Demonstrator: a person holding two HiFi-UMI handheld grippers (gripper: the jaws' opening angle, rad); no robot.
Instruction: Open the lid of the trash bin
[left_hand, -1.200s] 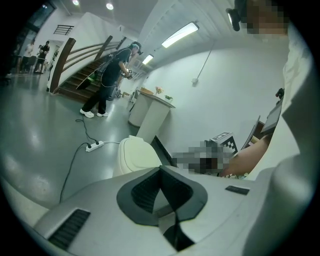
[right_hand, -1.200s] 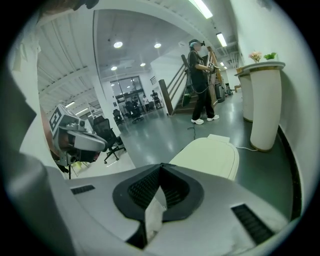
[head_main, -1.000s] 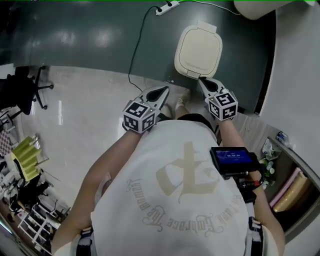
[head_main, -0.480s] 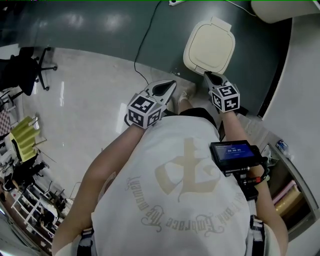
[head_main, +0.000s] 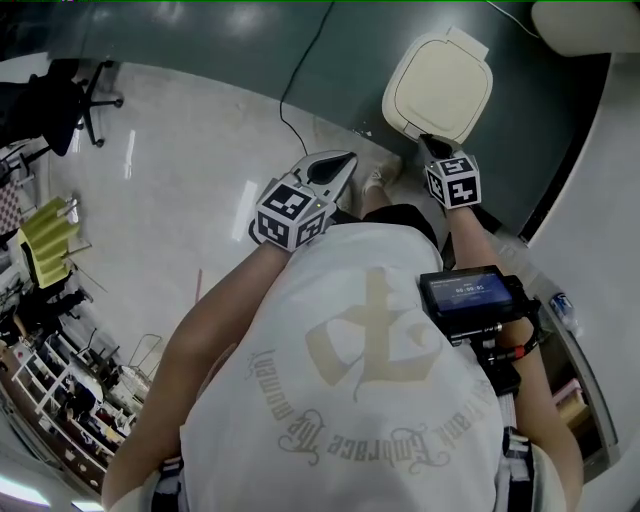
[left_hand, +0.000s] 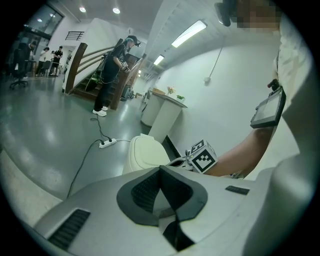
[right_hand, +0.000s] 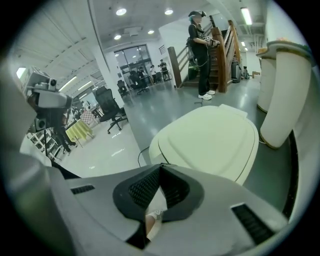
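The trash bin (head_main: 440, 85) is cream with a rounded square lid that lies closed; it stands on the dark floor strip. My right gripper (head_main: 429, 141) is shut on nothing, its tip at the lid's near edge; contact cannot be told. In the right gripper view the lid (right_hand: 210, 137) fills the space just beyond the shut jaws of the right gripper (right_hand: 161, 166). My left gripper (head_main: 344, 161) is shut and empty, held left of the bin and short of it. Its own view shows the bin (left_hand: 145, 152) ahead of the left gripper (left_hand: 160, 169).
A black cable (head_main: 300, 80) runs across the floor left of the bin to a power strip (left_hand: 107, 143). A white rounded column (right_hand: 280, 95) stands right of the bin. An office chair (head_main: 70, 100) and a standing person (left_hand: 112, 65) are farther off.
The bin has shifted up and right in the head view as the person closed in. Both grippers stay shut; the right tip keeps to the lid's near edge.
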